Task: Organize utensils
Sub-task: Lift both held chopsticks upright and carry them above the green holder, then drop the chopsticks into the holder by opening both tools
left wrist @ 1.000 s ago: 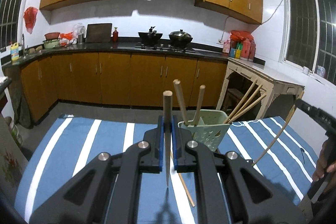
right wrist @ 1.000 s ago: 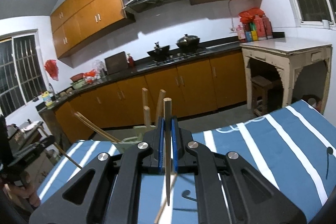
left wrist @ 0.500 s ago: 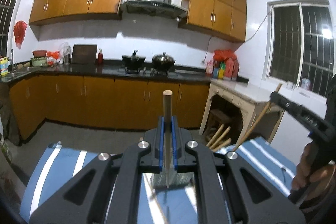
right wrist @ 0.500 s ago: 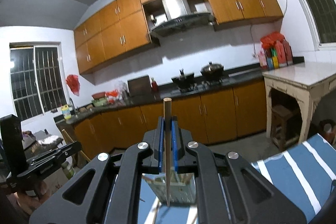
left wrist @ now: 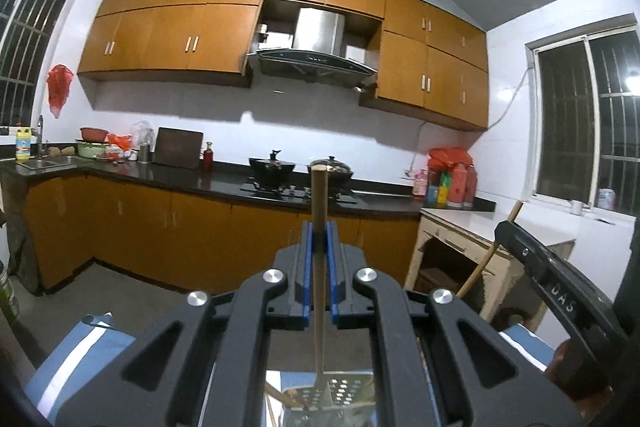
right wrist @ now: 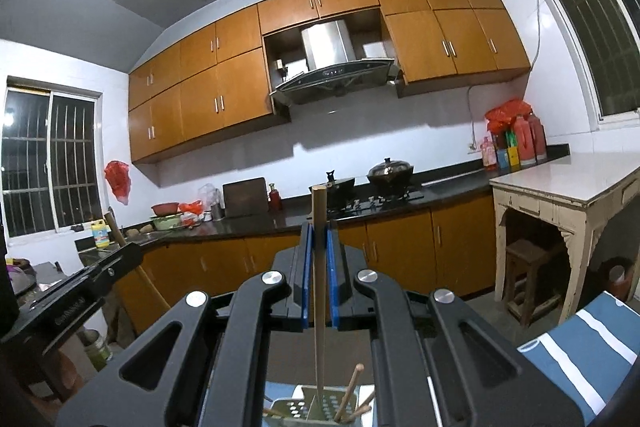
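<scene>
Evidently the step in hand is the dropping of chopsticks into the perforated holder [right wrist: 316, 407], which is seen at the bottom edge of both wrist views, directly beneath each pair of tongs. The left tongs [left wrist: 319, 239] are closed on a wooden chopstick [left wrist: 319, 267], held upright between the blue pads, its thin end reaching down to the holder's rim. The right tongs [right wrist: 319, 239] are likewise clamped on a second chopstick [right wrist: 319, 287], also upright, with its lower end lying at or just inside the holder's mouth; whether either tip has passed the rim cannot be settled, since the holder is cut off by the frame and half hidden by the tongs' bodies. Two or three other sticks [right wrist: 349, 391] are seen leaning in the holder, to the right of the held one. The holder stands on a bench covered by a blue striped cloth [right wrist: 580, 343], visible to the holder's right.

Both chopsticks are judged to be aligned over the holder, so little of this step remains. The next move calls for a straight lowering until the tips are well inside the holder, then a parting of the jaws, one pair at a time, so that neither stick is knocked against the leaning ones or tipped over the rim.
</scene>
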`<state>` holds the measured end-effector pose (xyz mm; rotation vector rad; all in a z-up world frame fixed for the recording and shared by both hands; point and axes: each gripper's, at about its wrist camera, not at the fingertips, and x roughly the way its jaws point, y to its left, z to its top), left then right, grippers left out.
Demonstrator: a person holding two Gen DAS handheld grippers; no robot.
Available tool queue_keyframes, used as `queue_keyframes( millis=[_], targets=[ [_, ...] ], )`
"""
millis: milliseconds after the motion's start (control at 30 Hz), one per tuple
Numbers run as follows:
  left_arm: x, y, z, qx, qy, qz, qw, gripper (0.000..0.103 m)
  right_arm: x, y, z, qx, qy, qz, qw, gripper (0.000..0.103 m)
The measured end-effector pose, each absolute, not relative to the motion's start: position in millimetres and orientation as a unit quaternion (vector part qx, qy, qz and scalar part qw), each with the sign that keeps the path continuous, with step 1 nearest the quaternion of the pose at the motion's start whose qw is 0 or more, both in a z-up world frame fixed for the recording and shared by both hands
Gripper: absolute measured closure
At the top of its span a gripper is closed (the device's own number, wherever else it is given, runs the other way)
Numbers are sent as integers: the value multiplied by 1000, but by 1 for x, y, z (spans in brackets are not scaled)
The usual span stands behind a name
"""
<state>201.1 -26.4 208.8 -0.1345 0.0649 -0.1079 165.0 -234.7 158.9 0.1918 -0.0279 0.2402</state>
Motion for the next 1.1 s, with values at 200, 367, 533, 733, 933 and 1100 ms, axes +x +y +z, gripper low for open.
queue_keyframes(
  millis=[200,367,533,733,933,1100],
  targets=[
    [232,-35,184,-69,53,-52,995,95,186,-222,133,87,10,119,989,95],
    [254,-39,163,-63,82,-55,993,95,197,-220,113,83,30,115,989,95],
    [266,-39,147,-64,100,-57,991,95,203,-217,106,78,38,117,989,95],
    [271,-34,137,-62,117,-57,990,95,207,-215,101,79,54,121,988,95],
    [266,-33,139,-58,119,-53,990,79,200,-217,101,87,61,120,987,74],
    [255,-30,143,-54,118,-48,990,68,184,-225,106,88,56,112,988,64]
  ],
)
